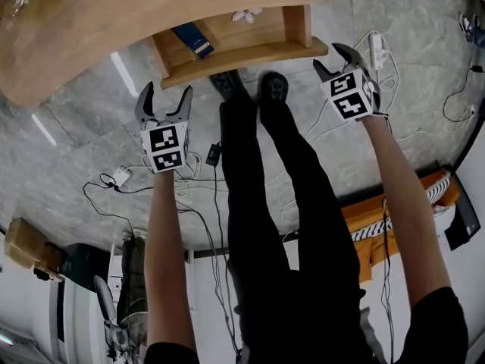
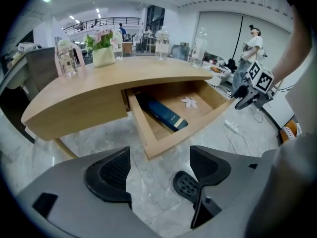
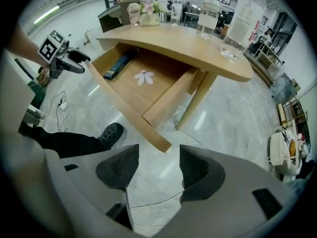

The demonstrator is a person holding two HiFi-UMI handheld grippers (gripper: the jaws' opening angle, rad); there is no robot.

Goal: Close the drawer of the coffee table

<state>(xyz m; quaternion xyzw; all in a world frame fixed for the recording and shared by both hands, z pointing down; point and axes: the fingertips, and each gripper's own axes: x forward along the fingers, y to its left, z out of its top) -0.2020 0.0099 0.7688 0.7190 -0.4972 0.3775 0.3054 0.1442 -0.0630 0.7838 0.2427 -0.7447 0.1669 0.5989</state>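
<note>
Open drawer (image 1: 246,53) of the coffee table (image 1: 106,21), pulled well out from under the top with its front board towards the person; a dark blue book (image 1: 194,40) and a small white flower (image 1: 247,14) lie inside. The left claw (image 1: 167,89) and right claw (image 1: 331,58) are each spread wide and empty, with only floor between the jaws. One claw sits near each end of the front board, contact uncertain. This spacing probably lets an even push slide the drawer in without skewing, and pushing needs no grip.

Matt pale wood drawer (image 1: 241,51), glossy grey stone-look floor (image 1: 76,173)
</note>
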